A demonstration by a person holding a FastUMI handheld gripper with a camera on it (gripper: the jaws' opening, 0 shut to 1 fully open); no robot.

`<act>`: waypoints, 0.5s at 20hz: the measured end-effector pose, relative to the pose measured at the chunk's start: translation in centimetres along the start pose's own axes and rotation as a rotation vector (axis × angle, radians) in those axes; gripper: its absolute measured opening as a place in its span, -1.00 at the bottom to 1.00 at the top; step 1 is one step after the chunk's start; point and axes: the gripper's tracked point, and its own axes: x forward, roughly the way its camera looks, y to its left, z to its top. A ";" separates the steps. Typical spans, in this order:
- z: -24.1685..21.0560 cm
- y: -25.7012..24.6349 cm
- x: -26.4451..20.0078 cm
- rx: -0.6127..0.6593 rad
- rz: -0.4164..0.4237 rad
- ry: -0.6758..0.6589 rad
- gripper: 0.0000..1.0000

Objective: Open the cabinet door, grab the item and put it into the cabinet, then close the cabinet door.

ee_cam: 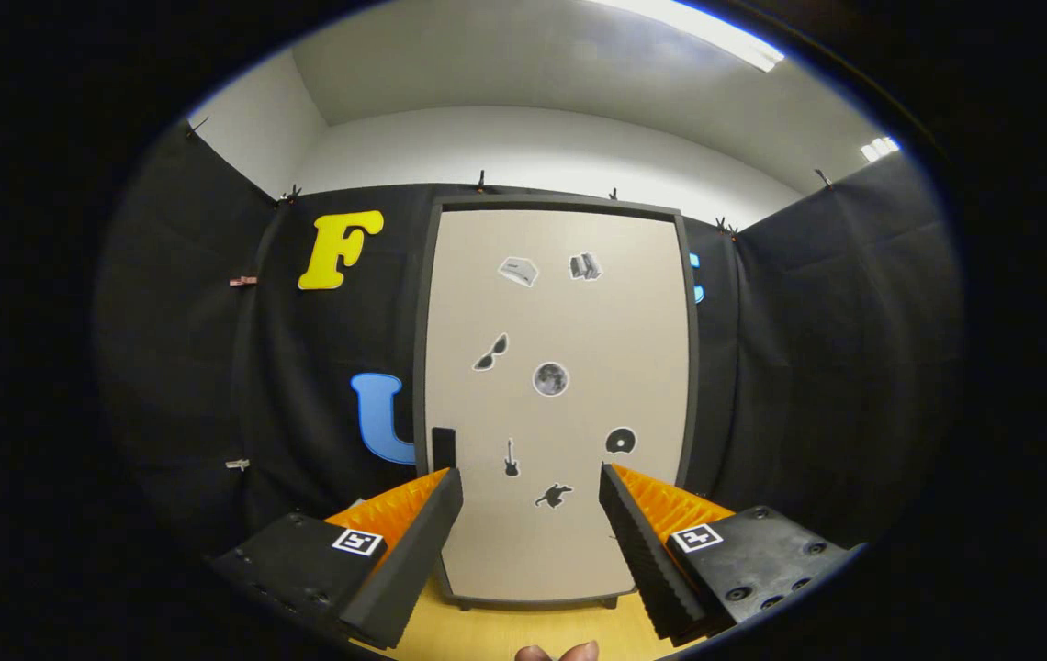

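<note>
Gripper view faces the closed cabinet door (556, 404), standing far ahead on the wooden table (505, 633). Gripper (531, 491) fingers are spread apart, empty. Opening is the step in hand; next, reach the dark handle (444, 447) at the door's left edge. No item to stow is seen.

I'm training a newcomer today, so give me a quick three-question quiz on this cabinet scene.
1. True or false: the cabinet door is open.
2. The gripper fingers are: A) shut on the handle, B) apart, holding nothing, C) shut on an item.
3. Fill in: the dark handle sits near the door's ____ edge, low down.

Key: 1 false; 2 B; 3 left.
</note>
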 end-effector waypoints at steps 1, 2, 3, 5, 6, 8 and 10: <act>-0.2 1.2 0.7 -0.003 0.016 -0.001 0.95; -0.5 2.4 1.5 -0.010 0.032 -0.004 0.95; -0.7 3.8 2.5 -0.013 0.049 -0.005 0.95; -1.8 6.6 4.7 0.005 0.075 0.010 0.95; -2.1 7.5 6.0 0.001 0.074 0.007 0.95; -2.7 8.8 8.8 -0.043 0.065 -0.014 0.95; -4.4 9.0 11.4 -0.058 0.032 -0.001 0.95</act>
